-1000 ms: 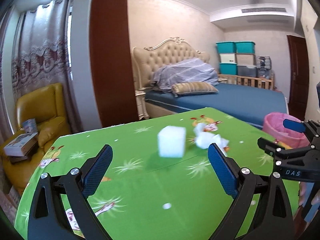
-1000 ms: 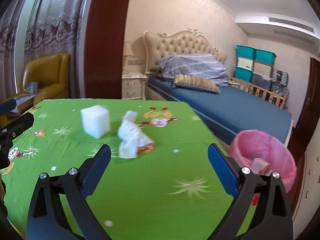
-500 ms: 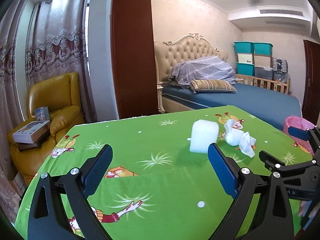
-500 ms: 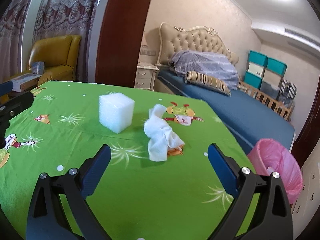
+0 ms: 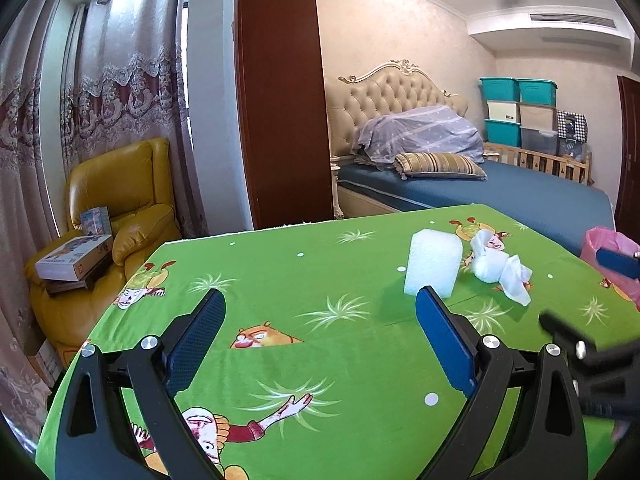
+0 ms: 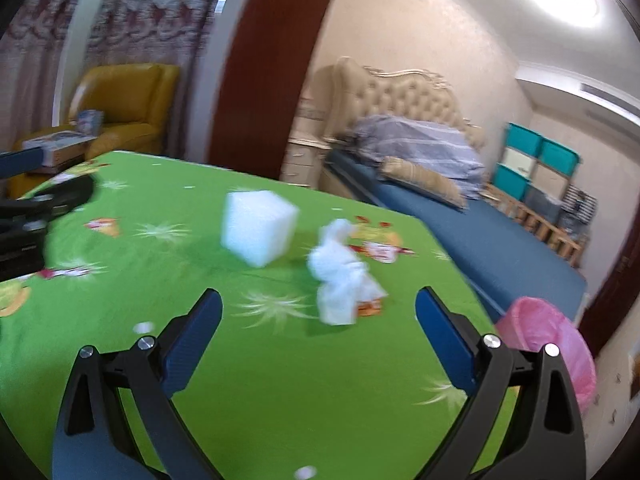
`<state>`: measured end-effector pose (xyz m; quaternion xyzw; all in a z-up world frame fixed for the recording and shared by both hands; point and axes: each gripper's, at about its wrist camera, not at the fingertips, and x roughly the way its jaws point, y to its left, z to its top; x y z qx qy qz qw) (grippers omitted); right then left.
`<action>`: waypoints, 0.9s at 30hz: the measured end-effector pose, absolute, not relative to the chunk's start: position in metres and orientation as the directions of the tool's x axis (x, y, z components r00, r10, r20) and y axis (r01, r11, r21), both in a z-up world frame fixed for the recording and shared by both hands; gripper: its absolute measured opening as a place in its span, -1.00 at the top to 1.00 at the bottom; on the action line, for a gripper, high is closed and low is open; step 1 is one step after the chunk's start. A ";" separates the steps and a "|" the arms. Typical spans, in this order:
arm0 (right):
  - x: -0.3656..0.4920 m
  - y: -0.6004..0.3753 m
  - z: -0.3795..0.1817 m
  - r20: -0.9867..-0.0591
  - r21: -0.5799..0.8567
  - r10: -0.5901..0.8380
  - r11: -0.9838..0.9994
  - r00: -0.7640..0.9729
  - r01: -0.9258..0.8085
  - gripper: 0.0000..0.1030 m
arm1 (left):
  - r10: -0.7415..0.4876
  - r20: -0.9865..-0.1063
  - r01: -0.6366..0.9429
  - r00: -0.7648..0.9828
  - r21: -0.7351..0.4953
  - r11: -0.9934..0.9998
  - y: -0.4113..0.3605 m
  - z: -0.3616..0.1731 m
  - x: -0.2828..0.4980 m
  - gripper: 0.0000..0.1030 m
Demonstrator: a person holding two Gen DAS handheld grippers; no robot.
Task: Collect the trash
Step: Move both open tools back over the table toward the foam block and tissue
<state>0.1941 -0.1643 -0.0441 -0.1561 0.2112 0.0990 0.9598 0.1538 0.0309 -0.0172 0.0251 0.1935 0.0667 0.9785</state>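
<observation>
Green cloth (image 6: 280, 380) underlies both claws. Right claw (image 6: 318, 304), spread and empty, has the tissue (image 6: 340, 276) just ahead between its fingers; left claw (image 5: 320, 308), likewise spread, idles. Advance low, straddle the wad, pinch mid-bulk, avoiding foam (image 6: 258, 226) ahead-left.

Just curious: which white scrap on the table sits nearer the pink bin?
The crumpled tissue; the foam cube lies farther from the pink bin.
</observation>
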 end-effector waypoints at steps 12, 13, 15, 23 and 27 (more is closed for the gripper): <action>0.152 -0.121 -0.059 -0.569 -0.180 0.380 0.808 0.729 -0.561 -0.83 | 0.219 -0.367 -0.215 0.904 0.053 0.975 0.063 -0.009 0.148 -0.75; 0.150 -0.119 -0.061 -0.575 -0.175 0.388 0.801 0.720 -0.572 -0.83 | 0.225 -0.369 -0.222 0.902 0.052 0.974 0.065 -0.008 0.148 -0.75; 0.145 -0.114 -0.065 -0.582 -0.184 0.397 0.786 0.710 -0.590 -0.83 | 0.235 -0.371 -0.231 0.899 0.054 0.971 0.068 -0.008 0.148 -0.75; 0.145 -0.112 -0.067 -0.581 -0.181 0.399 0.786 0.709 -0.591 -0.83 | 0.236 -0.374 -0.232 0.897 0.056 0.971 0.068 -0.008 0.149 -0.75; 0.155 -0.120 -0.067 -0.585 -0.167 0.372 0.814 0.720 -0.556 -0.83 | 0.220 -0.380 -0.216 0.898 0.055 0.975 0.065 -0.010 0.148 -0.75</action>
